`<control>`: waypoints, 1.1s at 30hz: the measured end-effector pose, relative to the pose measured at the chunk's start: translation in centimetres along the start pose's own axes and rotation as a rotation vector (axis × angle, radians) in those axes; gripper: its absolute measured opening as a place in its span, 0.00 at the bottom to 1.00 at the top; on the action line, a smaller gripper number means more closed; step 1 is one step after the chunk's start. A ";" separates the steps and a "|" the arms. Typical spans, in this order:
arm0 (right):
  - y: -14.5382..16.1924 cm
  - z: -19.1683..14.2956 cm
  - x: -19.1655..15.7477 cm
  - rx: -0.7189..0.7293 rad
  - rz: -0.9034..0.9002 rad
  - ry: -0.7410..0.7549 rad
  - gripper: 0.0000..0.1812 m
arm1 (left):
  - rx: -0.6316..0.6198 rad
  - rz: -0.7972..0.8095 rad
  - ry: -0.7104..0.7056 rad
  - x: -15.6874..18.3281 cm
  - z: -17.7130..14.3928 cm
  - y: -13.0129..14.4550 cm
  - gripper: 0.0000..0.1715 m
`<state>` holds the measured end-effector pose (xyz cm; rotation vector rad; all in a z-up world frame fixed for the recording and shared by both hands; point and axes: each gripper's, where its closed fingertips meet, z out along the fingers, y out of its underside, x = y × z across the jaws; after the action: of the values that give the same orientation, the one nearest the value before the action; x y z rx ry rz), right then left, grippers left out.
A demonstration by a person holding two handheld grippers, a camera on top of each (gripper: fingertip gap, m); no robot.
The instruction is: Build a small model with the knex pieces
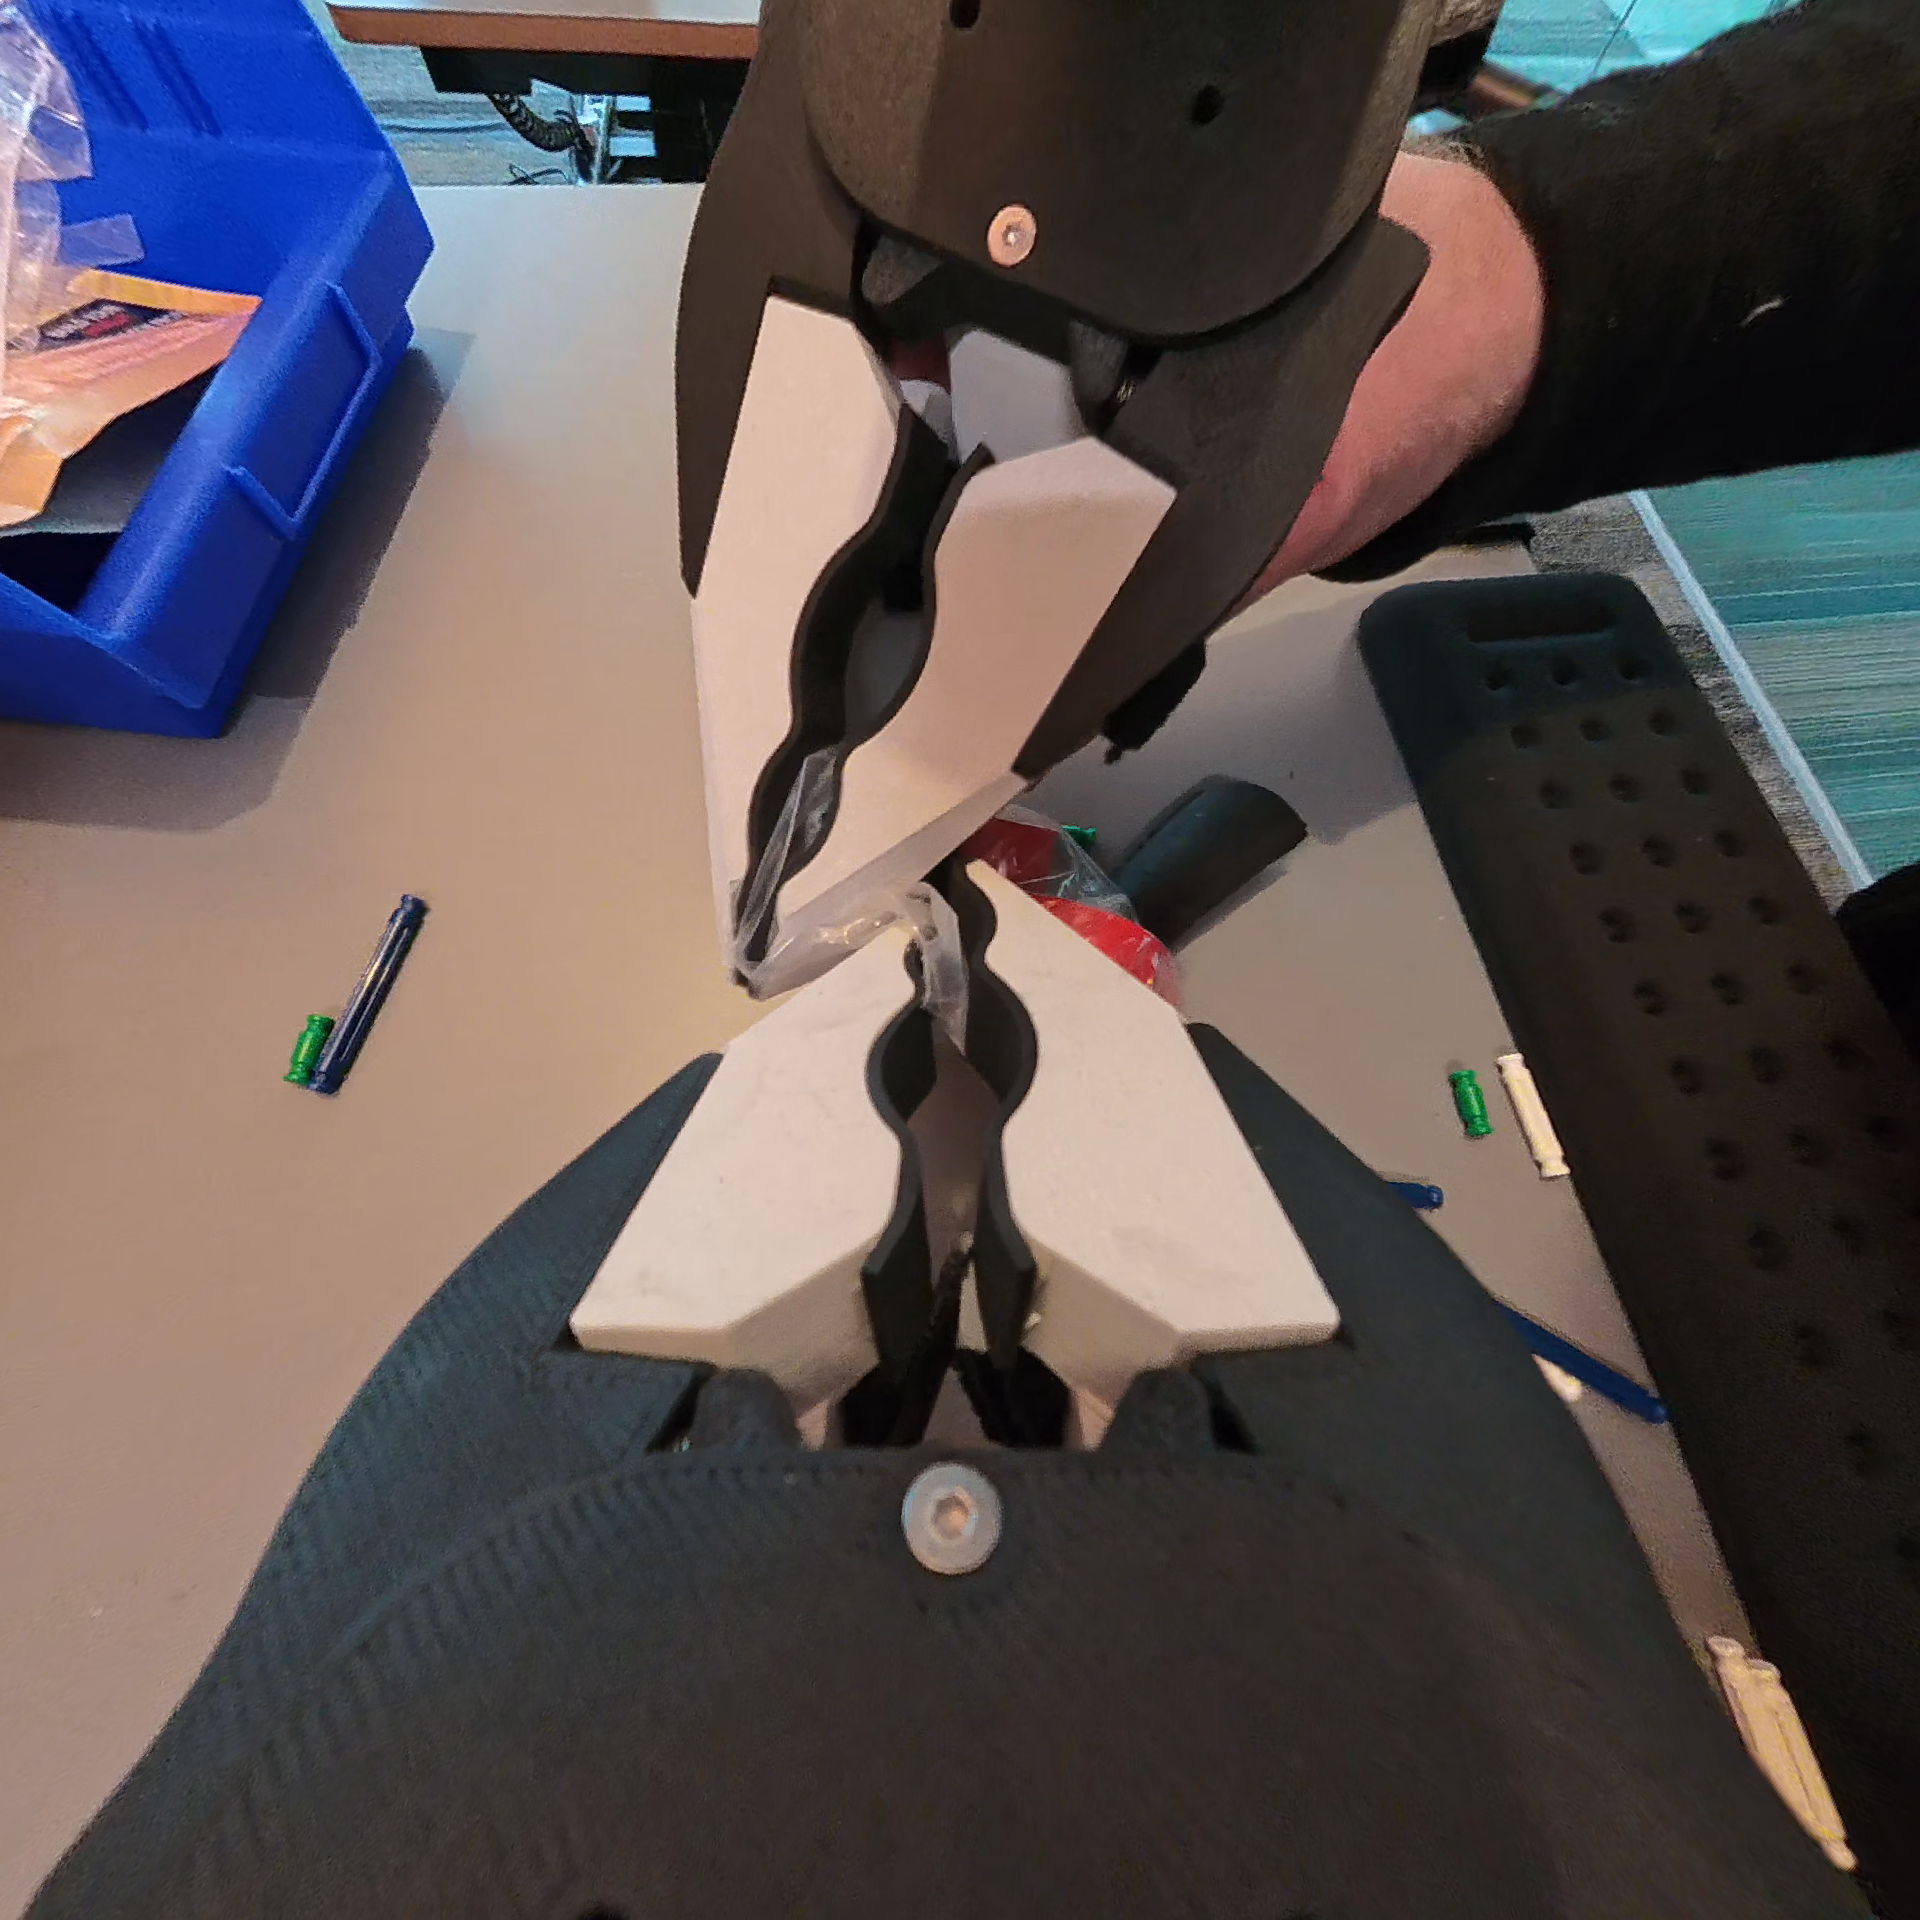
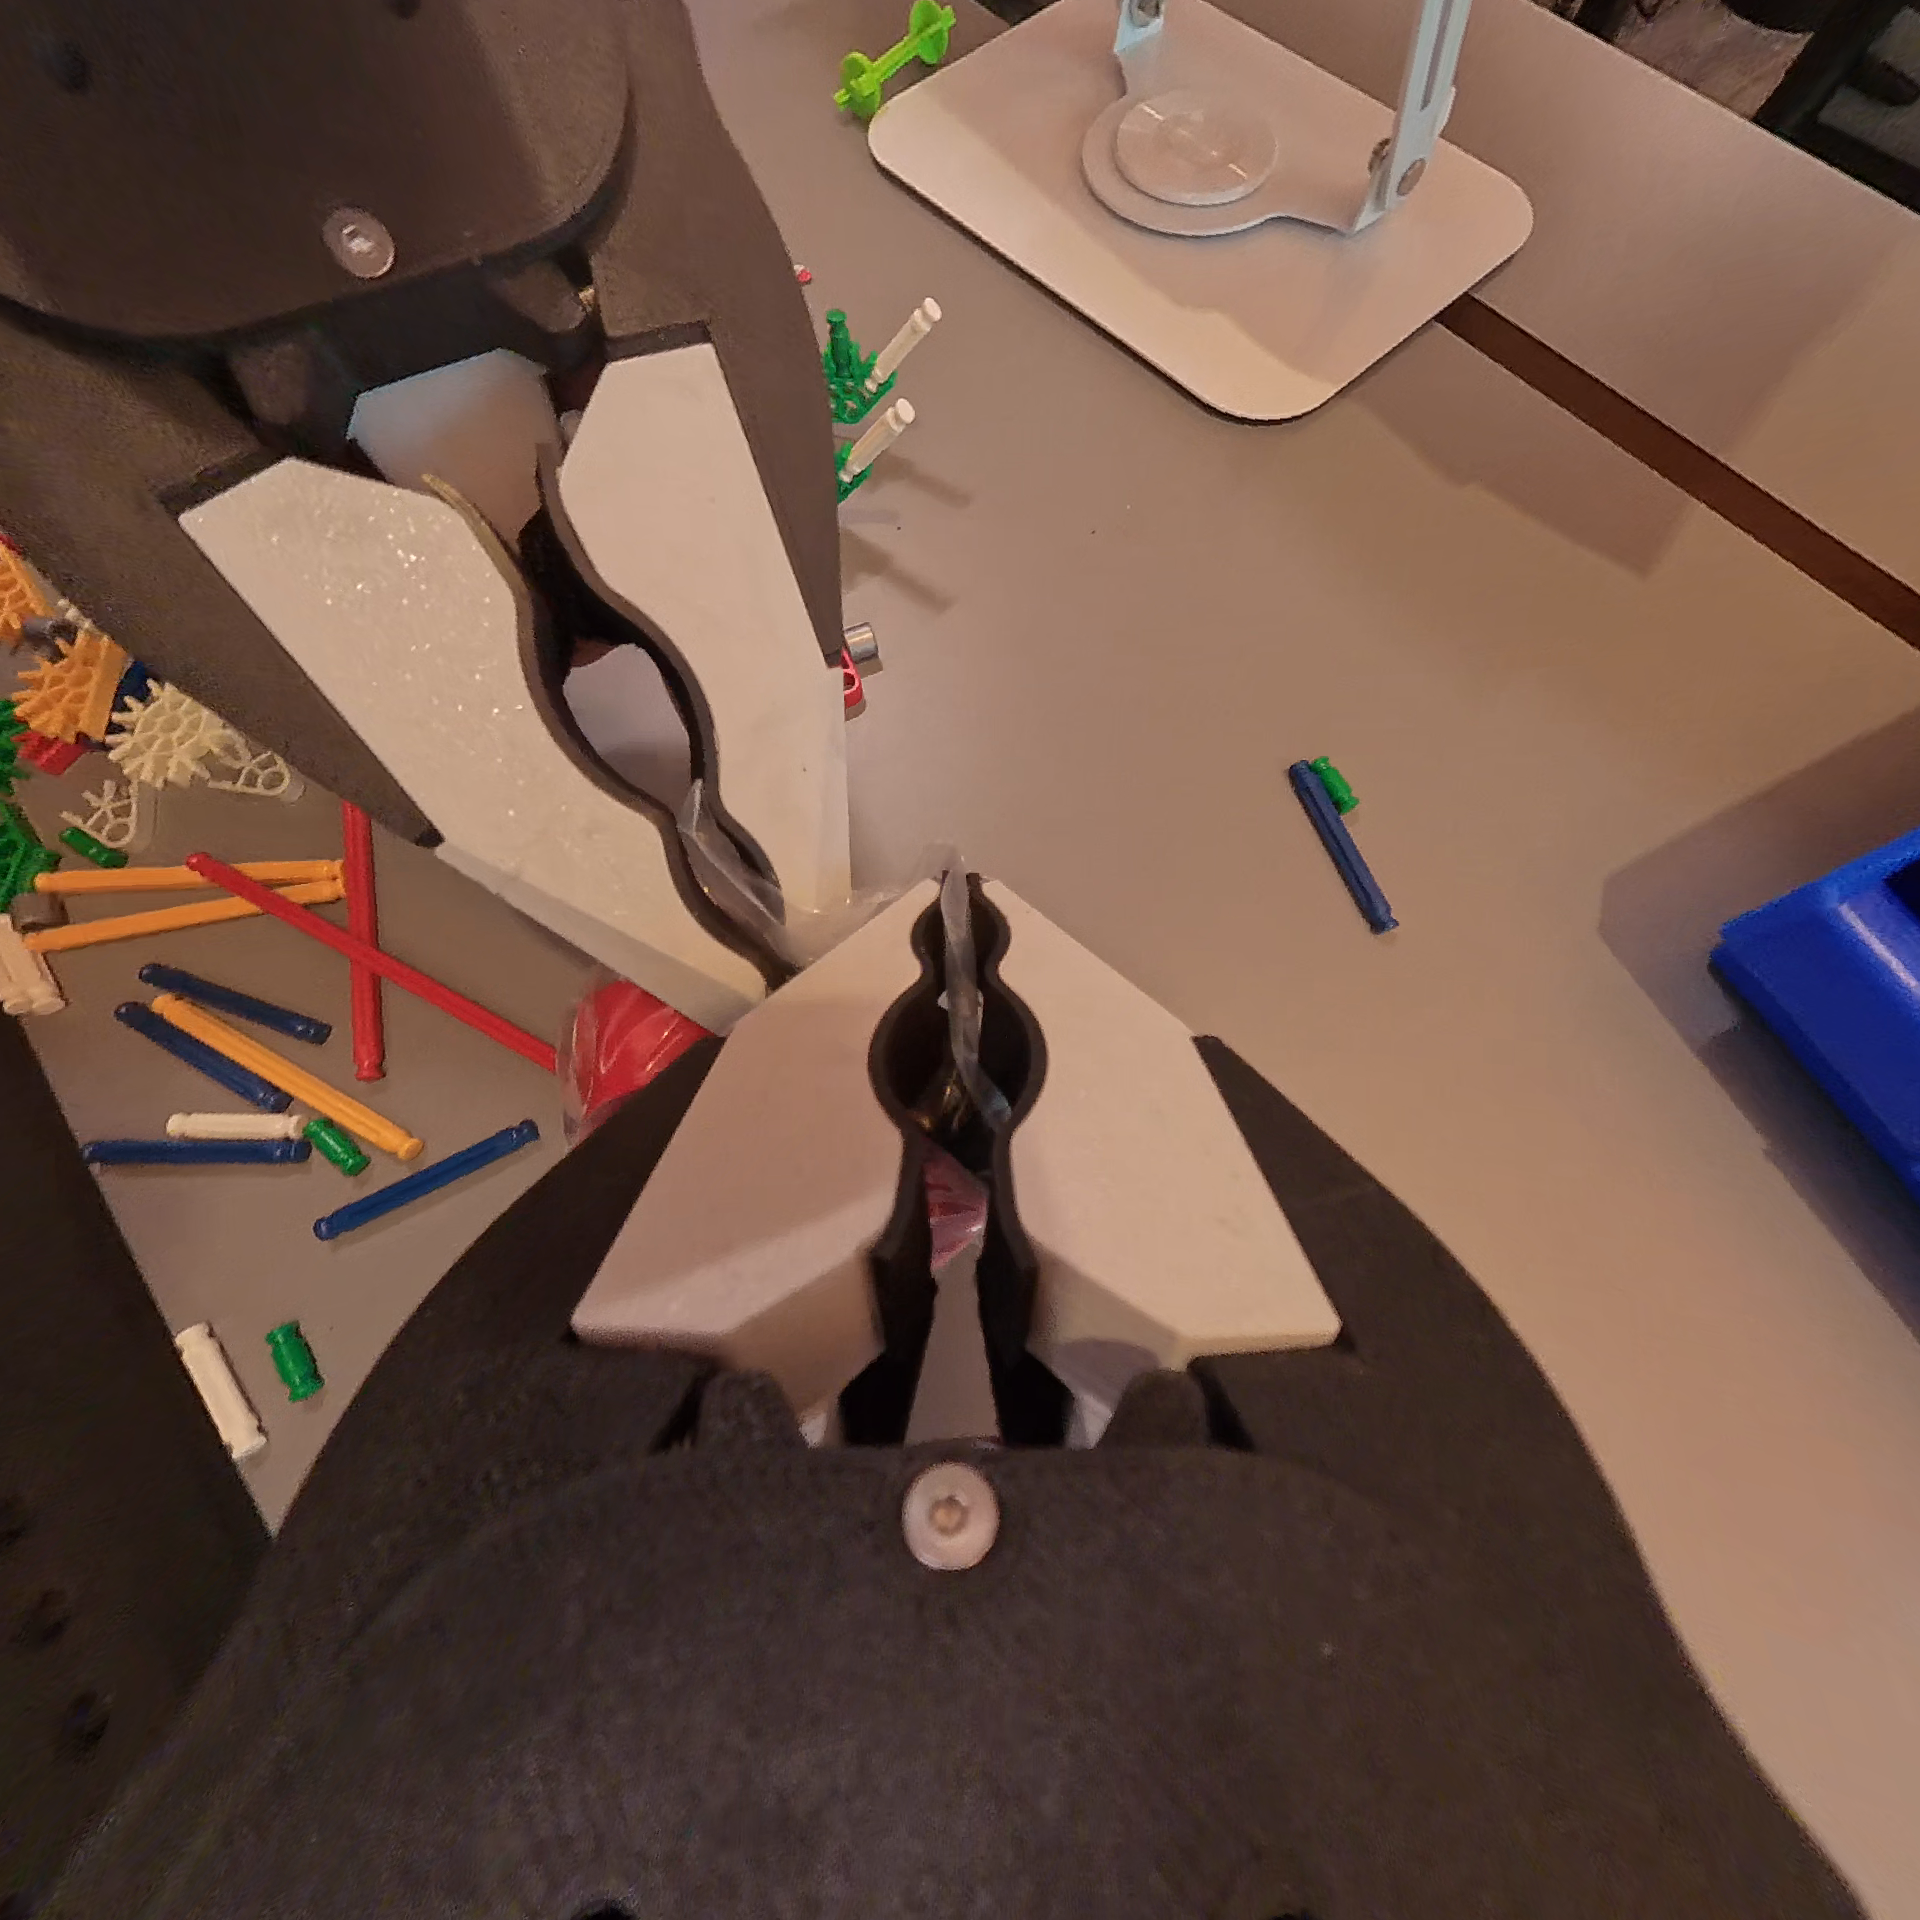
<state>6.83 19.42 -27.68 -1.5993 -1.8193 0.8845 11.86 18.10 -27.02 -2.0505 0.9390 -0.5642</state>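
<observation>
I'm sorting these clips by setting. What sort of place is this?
Probably an office or lab desk used as a workbench: a plain grey table, a blue storage bin, loose plastic building-toy rods, and carpeted floor beyond.

Your tongs nearly touch tip to tip; open tabletop beyond the right one, scattered rods crowding the other side.
</observation>
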 end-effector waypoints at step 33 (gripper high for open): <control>-2.1 -2.4 -2.5 0.113 0.108 -0.141 0.00 | 0.160 -0.269 -0.242 -3.5 -2.8 -0.7 0.00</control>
<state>7.74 17.12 -24.48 -1.6120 -1.7547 1.1546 8.10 19.78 -25.07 -2.0558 0.4649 -0.4991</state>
